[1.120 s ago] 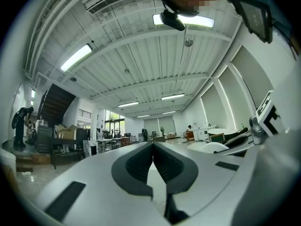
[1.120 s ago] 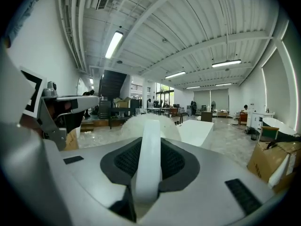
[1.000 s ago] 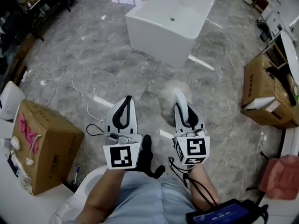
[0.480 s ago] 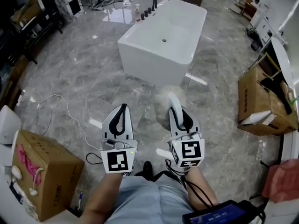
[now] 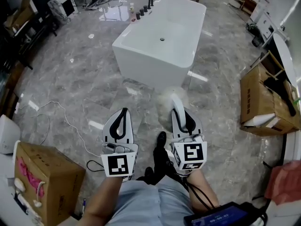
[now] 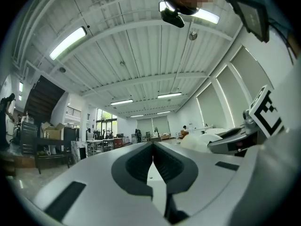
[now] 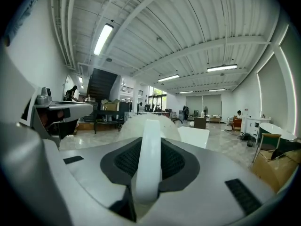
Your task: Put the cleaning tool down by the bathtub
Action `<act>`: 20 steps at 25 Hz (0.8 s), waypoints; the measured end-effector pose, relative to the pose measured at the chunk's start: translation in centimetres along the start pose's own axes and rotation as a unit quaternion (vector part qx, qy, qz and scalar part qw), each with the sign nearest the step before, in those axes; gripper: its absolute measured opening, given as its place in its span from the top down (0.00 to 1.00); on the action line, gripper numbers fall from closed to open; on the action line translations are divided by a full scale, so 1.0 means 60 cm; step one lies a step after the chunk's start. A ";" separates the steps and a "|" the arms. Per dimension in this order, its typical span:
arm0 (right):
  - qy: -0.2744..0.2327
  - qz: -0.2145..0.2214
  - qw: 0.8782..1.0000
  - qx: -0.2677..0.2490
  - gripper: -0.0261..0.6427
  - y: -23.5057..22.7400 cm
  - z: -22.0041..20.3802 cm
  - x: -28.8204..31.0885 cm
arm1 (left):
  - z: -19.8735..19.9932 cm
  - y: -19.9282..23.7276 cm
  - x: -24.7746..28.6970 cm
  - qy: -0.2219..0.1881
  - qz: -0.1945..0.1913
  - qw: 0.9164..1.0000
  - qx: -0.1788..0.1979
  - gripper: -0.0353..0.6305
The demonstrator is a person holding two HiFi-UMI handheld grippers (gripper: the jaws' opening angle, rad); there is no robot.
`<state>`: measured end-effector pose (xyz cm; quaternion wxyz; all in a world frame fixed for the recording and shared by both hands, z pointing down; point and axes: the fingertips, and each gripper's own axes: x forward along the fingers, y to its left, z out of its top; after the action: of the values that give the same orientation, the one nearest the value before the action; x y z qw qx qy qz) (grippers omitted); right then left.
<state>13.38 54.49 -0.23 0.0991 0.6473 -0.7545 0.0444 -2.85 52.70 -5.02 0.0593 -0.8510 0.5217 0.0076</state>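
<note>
The right gripper (image 5: 180, 111) squeezes the fluffy white cleaning brush (image 5: 165, 99) by its stiff handle (image 7: 148, 164); it looks light, maybe soft. The left gripper (image 5: 123, 113) is closed and empty.

I find nothing legible: the pink scrawl (image 5: 29, 177) on the left cardboard box (image 5: 61, 171), the dark print (image 5: 252, 94) on the right cardboard box (image 5: 266, 111) and the figures (image 5: 220, 217) on the small screen (image 5: 235, 213) are too blurred.

Left tongs (image 5: 123, 112) pressed together, right tongs (image 5: 180, 111) clamped on brush handle (image 7: 146, 159)
</note>
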 end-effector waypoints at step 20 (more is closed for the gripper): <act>0.023 0.033 0.999 0.025 0.81 -0.228 0.038 0.414 | -0.041 0.033 0.484 0.020 0.007 1.000 0.016 0.92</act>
<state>23.13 27.85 1.87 0.0987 0.6229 -0.7718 0.0809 8.48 25.76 -4.91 0.0622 -0.8462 0.5288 -0.0178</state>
